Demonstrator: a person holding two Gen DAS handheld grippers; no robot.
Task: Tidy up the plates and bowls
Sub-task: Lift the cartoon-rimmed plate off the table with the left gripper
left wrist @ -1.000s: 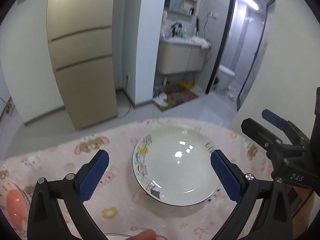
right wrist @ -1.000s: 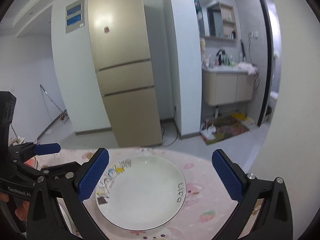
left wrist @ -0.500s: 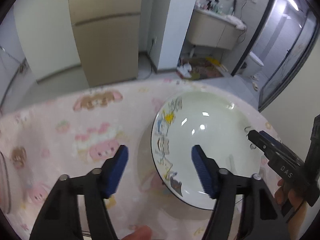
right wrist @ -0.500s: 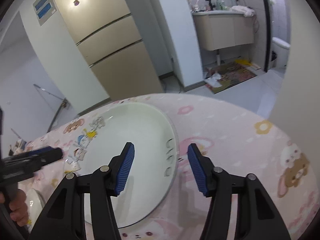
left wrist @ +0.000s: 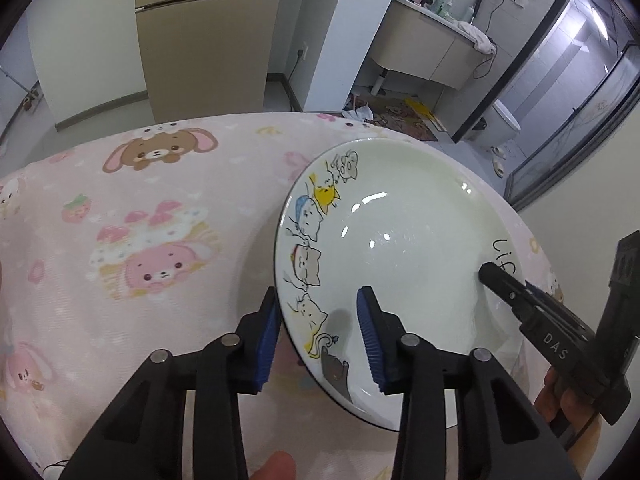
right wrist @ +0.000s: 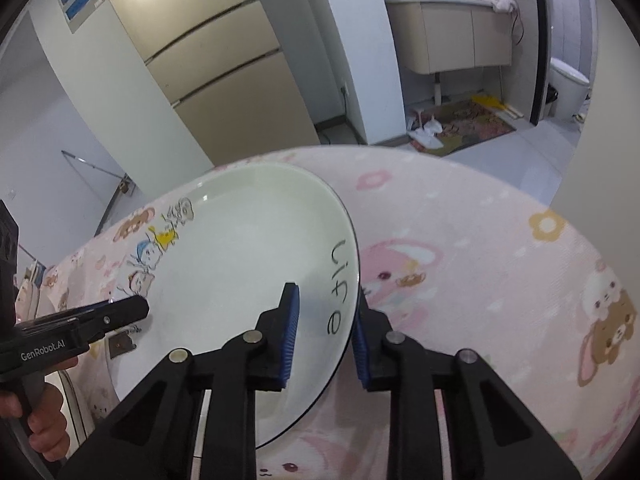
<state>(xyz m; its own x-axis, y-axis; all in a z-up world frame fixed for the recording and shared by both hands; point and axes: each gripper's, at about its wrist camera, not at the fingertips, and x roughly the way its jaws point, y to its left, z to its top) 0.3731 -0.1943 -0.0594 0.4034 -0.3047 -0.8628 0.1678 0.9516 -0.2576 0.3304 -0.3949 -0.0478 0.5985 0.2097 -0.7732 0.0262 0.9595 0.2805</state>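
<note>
Since a second ago both grippers have narrowed from wide open and moved onto opposite edges of the plate [left wrist: 400, 240]. The left gripper [left wrist: 318, 332] straddles the cat-printed rim, one pad under it, one above, not quite pressed. The white plate sits on the pink cartoon tablecloth [left wrist: 120, 220]. The right gripper [right wrist: 324, 336] brackets the rim by the word "life", pads close on it.
</note>
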